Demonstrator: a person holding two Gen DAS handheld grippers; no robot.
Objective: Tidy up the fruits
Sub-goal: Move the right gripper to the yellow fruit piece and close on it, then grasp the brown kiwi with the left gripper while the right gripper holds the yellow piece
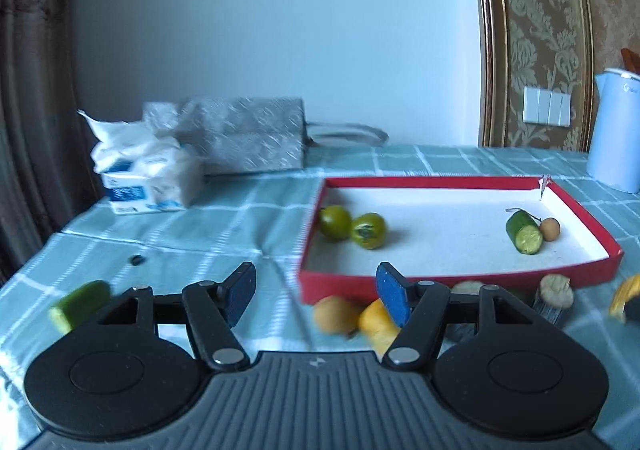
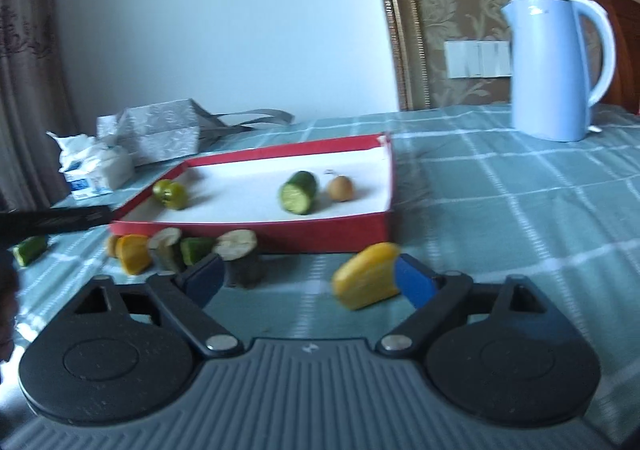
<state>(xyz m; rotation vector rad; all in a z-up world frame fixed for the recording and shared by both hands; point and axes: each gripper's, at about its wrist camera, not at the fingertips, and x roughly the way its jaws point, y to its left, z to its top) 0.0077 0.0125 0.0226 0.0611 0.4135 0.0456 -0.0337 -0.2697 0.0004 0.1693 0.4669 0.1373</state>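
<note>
A red tray with a white floor holds two green fruits, a cucumber piece and a small brown fruit. My left gripper is open, empty, just before the tray's near left corner. A pear-like fruit and a yellow piece lie by its right finger. My right gripper is open; a yellow piece lies against its right finger. Several cut pieces line the tray's front wall.
A cucumber piece lies on the green checked tablecloth at the left. A tissue pack and a grey bag stand at the back left. A light-blue kettle stands at the back right.
</note>
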